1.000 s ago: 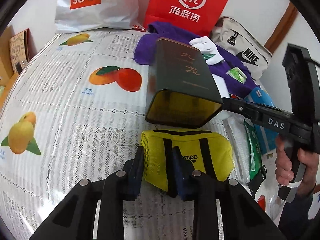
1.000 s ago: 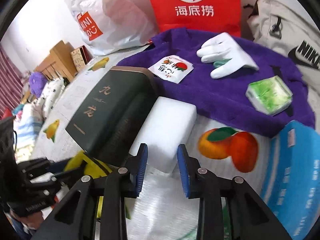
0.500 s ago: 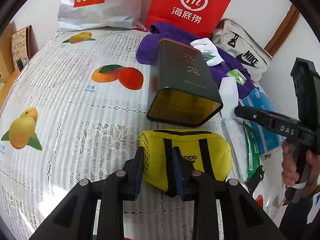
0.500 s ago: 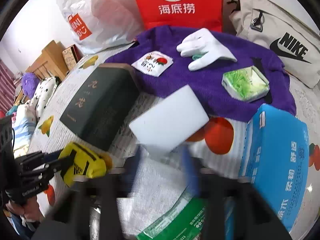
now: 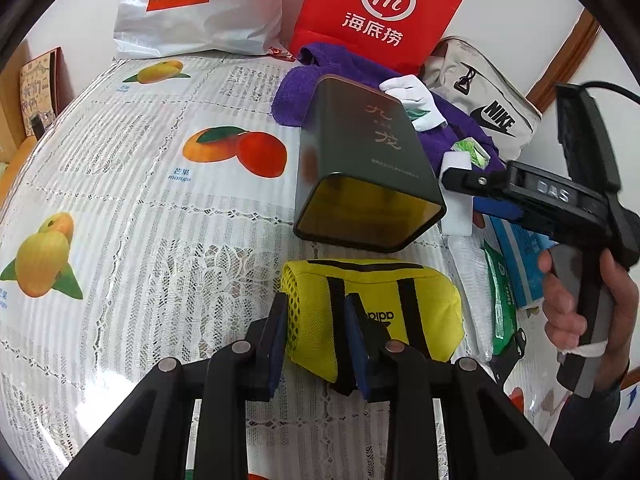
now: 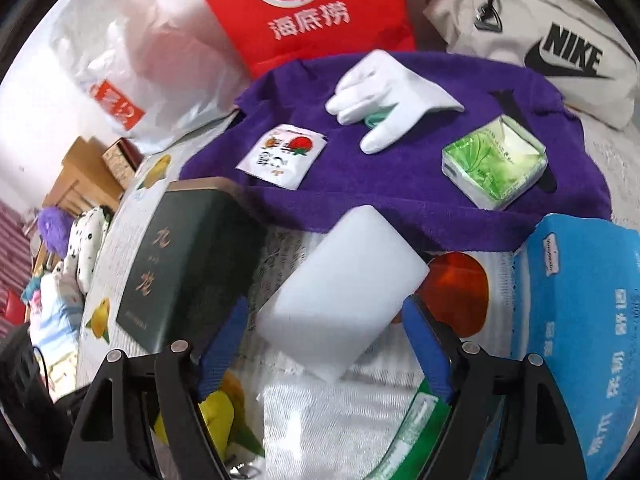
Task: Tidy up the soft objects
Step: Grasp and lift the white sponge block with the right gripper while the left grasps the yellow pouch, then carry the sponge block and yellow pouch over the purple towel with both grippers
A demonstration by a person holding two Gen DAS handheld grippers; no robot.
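Fabric first: the yellow adidas pouch [image 5: 372, 312] lies on the lace tablecloth [image 5: 120, 200], just in front of the open mouth of the dark green tin [image 5: 368, 172], which lies on its side. The left gripper [image 5: 316, 340] has its 2 blue pads closed narrowly on the pouch's near edge, pinching the mesh side and 1 black strap. It looks light and limp, so I would expect it to sag and fold when lifted; a hold nearer its middle, or on both straps, should carry it more evenly. The mesh should give the pads good friction.

Further right, the white foam block [image 6: 340, 296] lies on the tablecloth just beside the tin, its far corner close to the edge of the purple towel [image 6: 400, 200]. The right gripper [image 6: 324, 344] is opening, its jaws wide on either side of the block's near end, and the pads do not press on it. The block is probably very light and springy, with smooth faces; a gentle squeeze across its short sides should hold it, while a hard one would only dent it.

On the towel rest a small snack sachet [image 6: 282, 156], a white glove [image 6: 384, 96] and a green tissue pack [image 6: 494, 160], all well apart. At the right edge lies a blue tissue package [image 6: 580, 320], soft and bulky.
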